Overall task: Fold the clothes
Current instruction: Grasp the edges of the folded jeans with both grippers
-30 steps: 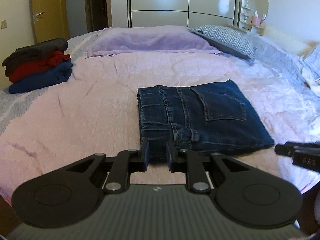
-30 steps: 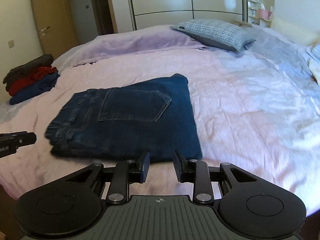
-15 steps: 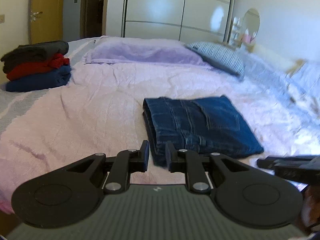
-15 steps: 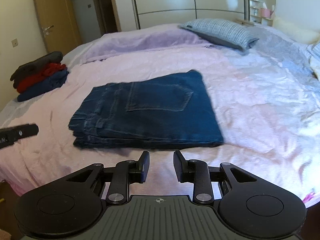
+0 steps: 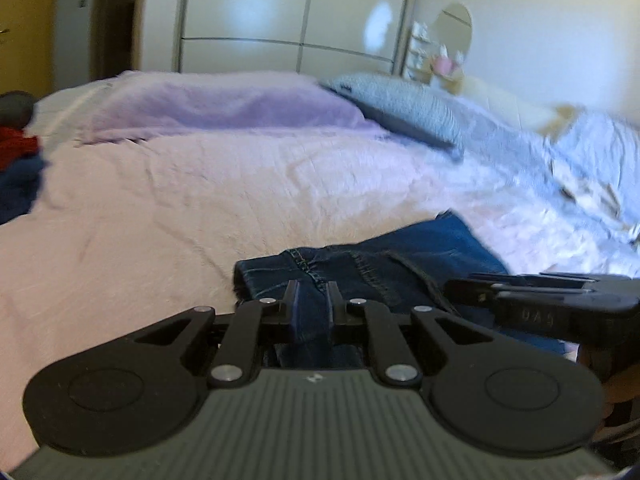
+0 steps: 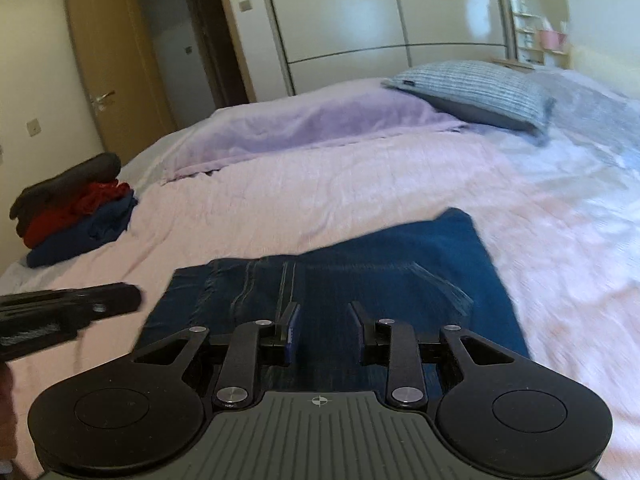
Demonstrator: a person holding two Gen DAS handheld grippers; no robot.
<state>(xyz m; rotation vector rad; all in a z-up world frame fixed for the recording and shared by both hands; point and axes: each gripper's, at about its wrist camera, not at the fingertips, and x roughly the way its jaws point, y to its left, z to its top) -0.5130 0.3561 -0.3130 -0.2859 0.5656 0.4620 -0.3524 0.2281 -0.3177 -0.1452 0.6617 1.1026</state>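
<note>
A pair of dark blue jeans lies folded into a flat rectangle on a pink bedspread, close to the near edge of the bed. Its long axis runs across the bed from side to side, with the waistband and stitched seams at the left end and the plain folded end at the right; a back pocket faces up. The left gripper sits low at the near left corner of the jeans, its two black fingers standing a narrow gap apart with a fold of denim filling the space between them; whether they actually pinch the cloth cannot be told. The right gripper hovers over the near edge of the jeans, right of the left gripper, its fingers spread wide apart and gripping nothing. Both views are slightly blurred. Well away at the left side of the bed sits a stack of folded clothes, dark grey on top, red in the middle, blue at the bottom. A lilac blanket and a grey checked pillow lie at the far end, before a white wardrobe.
</note>
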